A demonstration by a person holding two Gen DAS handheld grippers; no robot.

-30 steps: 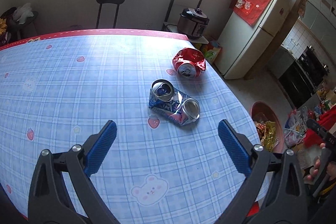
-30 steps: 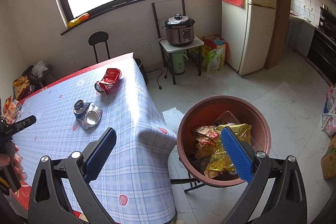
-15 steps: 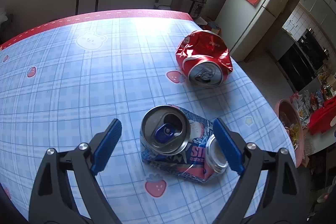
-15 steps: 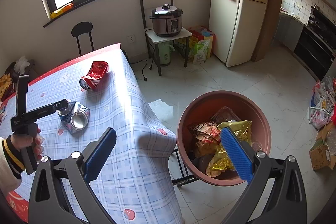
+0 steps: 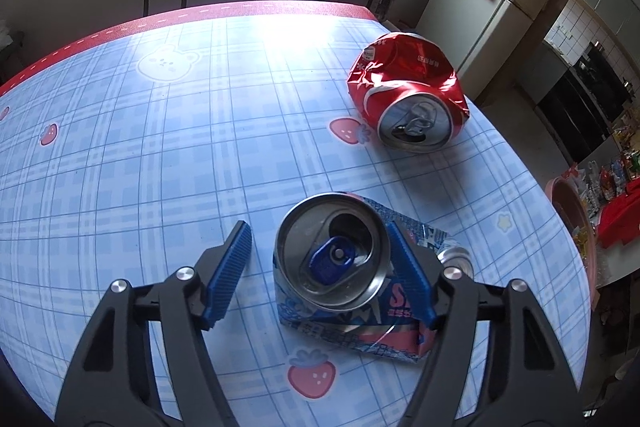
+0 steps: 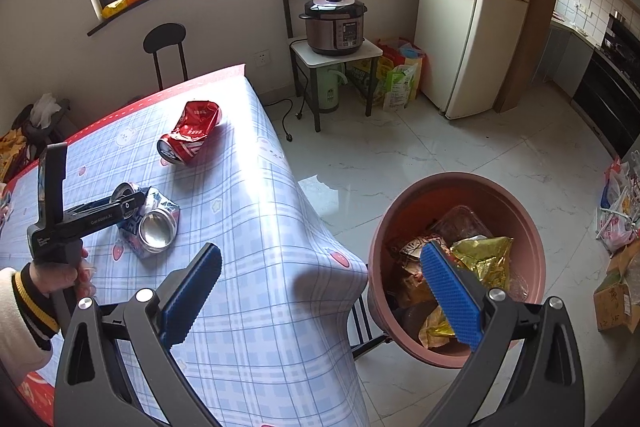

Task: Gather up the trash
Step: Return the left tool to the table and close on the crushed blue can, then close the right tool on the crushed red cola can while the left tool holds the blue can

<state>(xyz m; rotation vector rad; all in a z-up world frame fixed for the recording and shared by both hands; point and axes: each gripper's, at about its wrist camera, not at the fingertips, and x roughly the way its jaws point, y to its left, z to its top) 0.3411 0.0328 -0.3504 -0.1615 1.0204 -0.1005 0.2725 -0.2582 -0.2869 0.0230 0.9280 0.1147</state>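
Near table edge: crushed cans

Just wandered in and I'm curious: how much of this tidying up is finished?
Done: wrappers already lie in the brown bin. In hand: the left hand-held gripper has just been closing around the crushed blue can; one pad looks against it, the other still apart. Left: the crushed red can lies untouched on the table. The right hand-held gripper is open, empty.
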